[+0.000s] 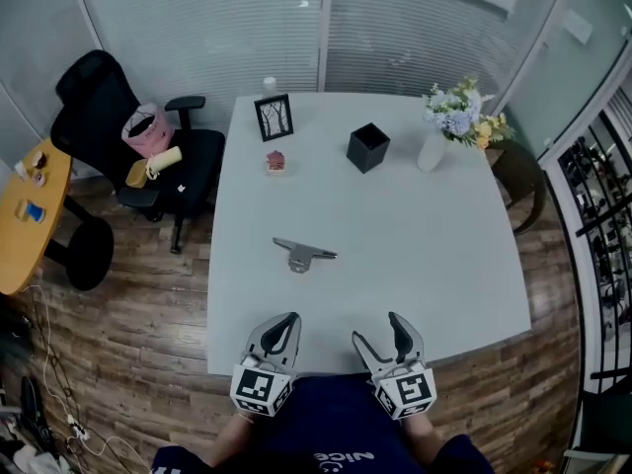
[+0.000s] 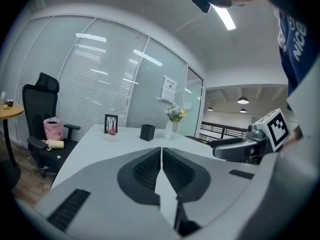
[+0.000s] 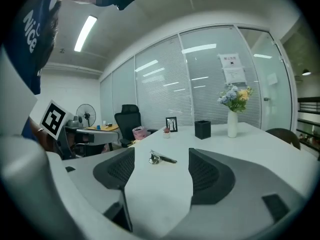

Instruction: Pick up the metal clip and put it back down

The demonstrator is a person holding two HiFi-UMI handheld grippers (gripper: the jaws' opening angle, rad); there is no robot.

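Note:
The metal clip point(image 1: 302, 255) lies flat on the white table point(image 1: 425, 255), a little left of its middle. In the right gripper view the metal clip point(image 3: 161, 158) shows ahead, between the two jaws and well beyond them. My right gripper point(image 1: 382, 336) hovers at the table's near edge, open, with nothing between its fingers. My left gripper point(image 1: 280, 329) sits beside it at the near edge, shut and empty; its pads meet in the left gripper view point(image 2: 161, 156). Both grippers are a good way short of the clip.
At the table's far side stand a small picture frame point(image 1: 274, 117), a pink object point(image 1: 276, 161), a black square cup point(image 1: 367, 147) and a vase of flowers point(image 1: 449, 126). A black office chair point(image 1: 128, 136) stands left of the table, next to a round wooden table point(image 1: 30, 215).

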